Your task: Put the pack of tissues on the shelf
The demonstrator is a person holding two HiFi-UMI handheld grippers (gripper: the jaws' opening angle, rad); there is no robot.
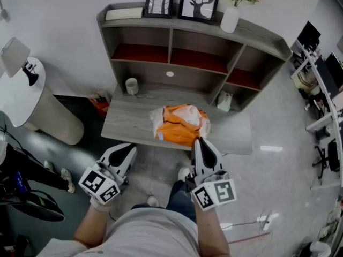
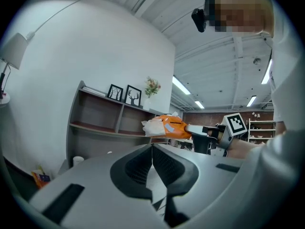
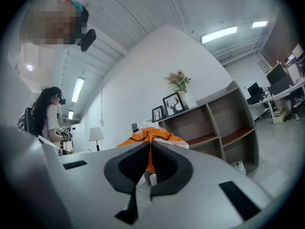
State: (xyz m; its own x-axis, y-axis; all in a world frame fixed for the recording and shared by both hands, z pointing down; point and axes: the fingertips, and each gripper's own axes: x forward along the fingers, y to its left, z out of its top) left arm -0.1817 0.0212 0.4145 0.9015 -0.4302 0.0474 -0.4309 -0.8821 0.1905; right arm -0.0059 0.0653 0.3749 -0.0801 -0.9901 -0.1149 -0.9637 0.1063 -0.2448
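Head view: your right gripper (image 1: 199, 141) pinches the orange tissue pack (image 1: 179, 125); your left gripper (image 1: 126, 151) sits closed, empty

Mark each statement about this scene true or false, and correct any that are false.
1. The right gripper is shut on the orange pack of tissues. True.
2. The left gripper holds the white cup. False: it is shut with nothing between its jaws. The cup stands on the desk surface, apart from both grippers.
3. Two framed pictures stand on top of the shelf. True.
4. The pack of tissues lies inside a shelf compartment. False: it is over the desk surface, near its front edge, in front of the shelf.
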